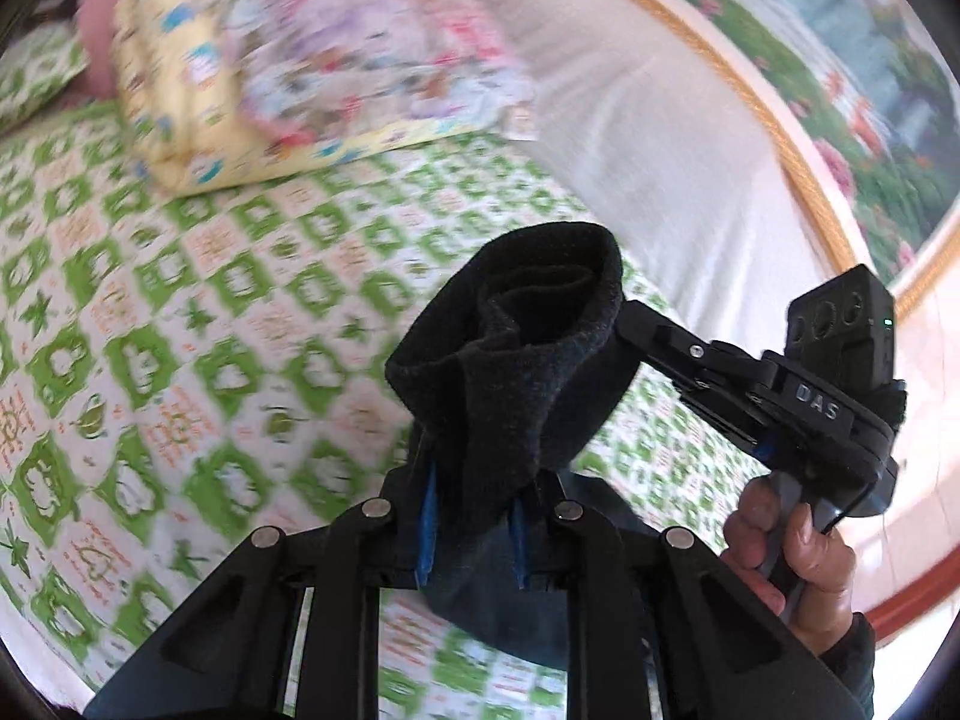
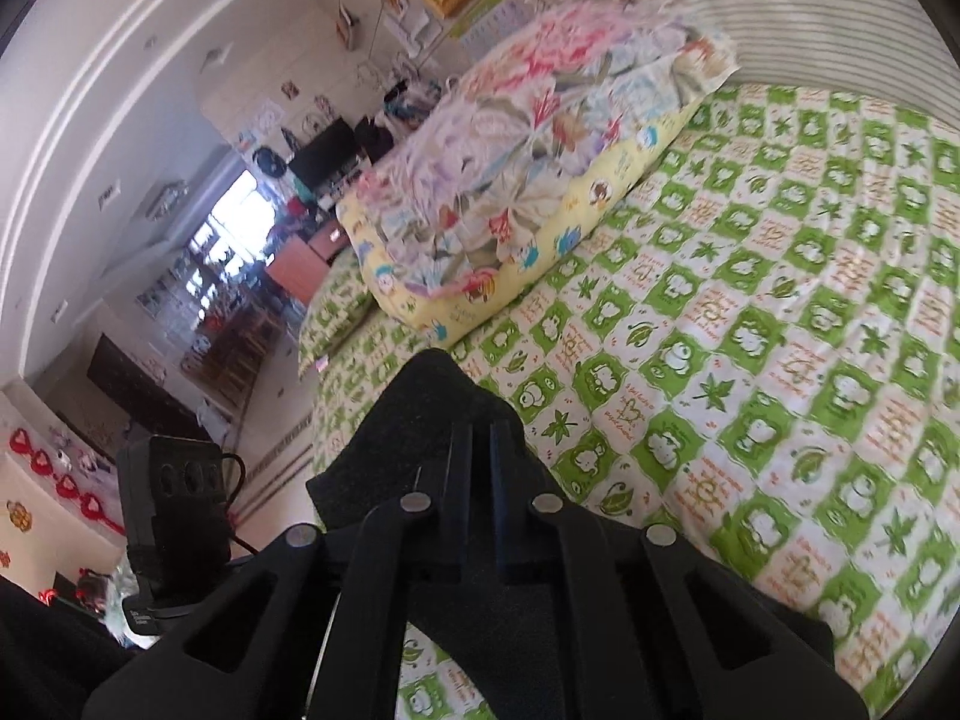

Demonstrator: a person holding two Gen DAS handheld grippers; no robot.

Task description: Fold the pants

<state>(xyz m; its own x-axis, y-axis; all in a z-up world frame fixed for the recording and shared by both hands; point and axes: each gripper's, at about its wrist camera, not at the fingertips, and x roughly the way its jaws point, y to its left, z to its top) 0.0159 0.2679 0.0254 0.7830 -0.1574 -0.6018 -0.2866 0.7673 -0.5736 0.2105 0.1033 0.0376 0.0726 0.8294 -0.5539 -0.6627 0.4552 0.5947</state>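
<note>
Where both pinch, pants (image 1: 510, 372) between each hand-held gripper (image 1: 474, 516).

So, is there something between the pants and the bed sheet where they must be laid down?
Nothing visible. Both grippers, left and right, hold the black pants above bare green-patterned sheet. The folded quilt lies farther back, apart.

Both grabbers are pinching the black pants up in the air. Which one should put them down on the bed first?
Probably the left hand-held gripper. Both are shut on the black pants, but a long stretch hangs from the left one over the green bedsheet, while the right hand-held gripper pinches only a short end.
</note>
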